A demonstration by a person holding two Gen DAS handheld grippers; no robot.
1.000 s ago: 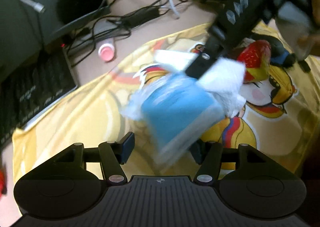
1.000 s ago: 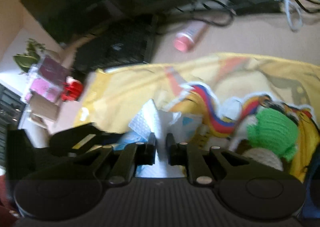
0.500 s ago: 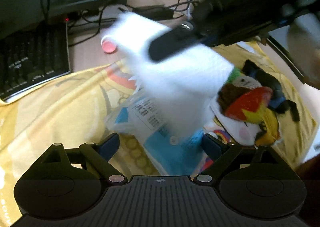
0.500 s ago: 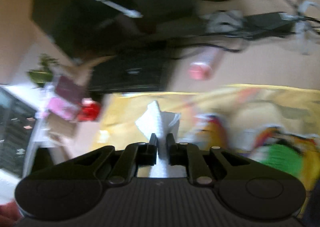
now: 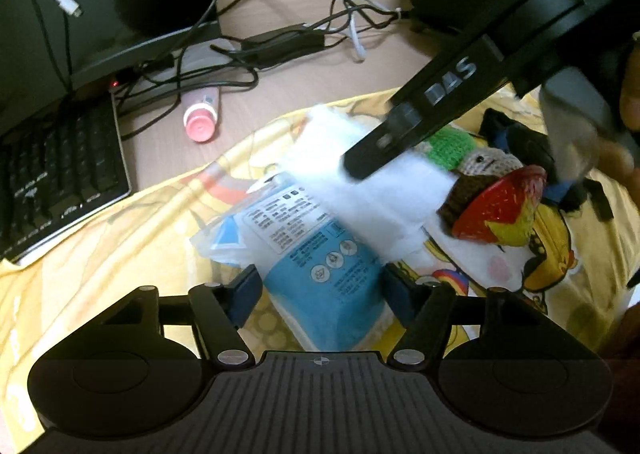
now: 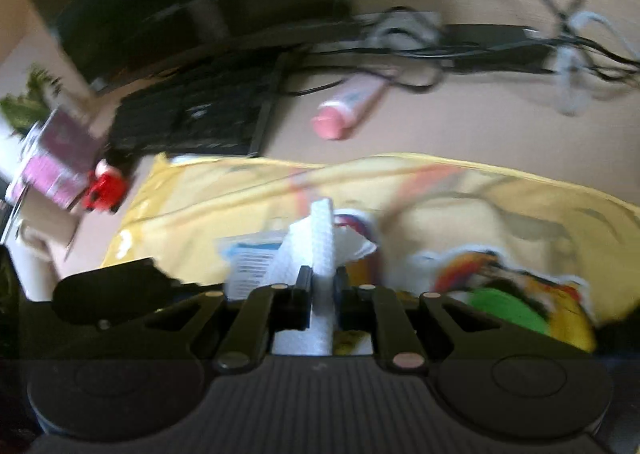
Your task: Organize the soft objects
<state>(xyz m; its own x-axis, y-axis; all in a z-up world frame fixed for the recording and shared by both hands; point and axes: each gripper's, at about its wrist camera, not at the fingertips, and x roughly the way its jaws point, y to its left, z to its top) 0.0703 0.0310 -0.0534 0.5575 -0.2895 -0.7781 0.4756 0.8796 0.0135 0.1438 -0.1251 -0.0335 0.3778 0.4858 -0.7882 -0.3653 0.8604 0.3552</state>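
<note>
A blue and white tissue pack point(image 5: 304, 230) lies on a yellow cartoon-print cloth point(image 5: 120, 254). My left gripper point(image 5: 322, 290) straddles its near end, and both pads press the pack's sides. A white tissue point(image 5: 384, 198) hangs over the pack's far end, with the right gripper point(image 5: 360, 166) reaching in from the upper right and shut on it. In the right wrist view the tissue point(image 6: 320, 238) stands pinched between that gripper's point(image 6: 323, 294) fingers, and the pack point(image 6: 252, 258) shows behind. A crocheted strawberry toy point(image 5: 500, 214) and a green crocheted piece point(image 5: 448, 146) lie to the right.
A black keyboard point(image 5: 52, 174) lies at the left beyond the cloth. A pink-capped tube point(image 5: 202, 118) and tangled cables point(image 5: 280, 42) sit on the desk behind, by a monitor stand point(image 5: 152, 50). A person's hand point(image 5: 628, 106) shows at the right edge. A red object point(image 6: 104, 190) sits far left.
The right gripper pulled the tissue up out of the pack and swung it left, then came back lower. The left gripper's fingers spread wide half a second ago and now sit against the pack again.
</note>
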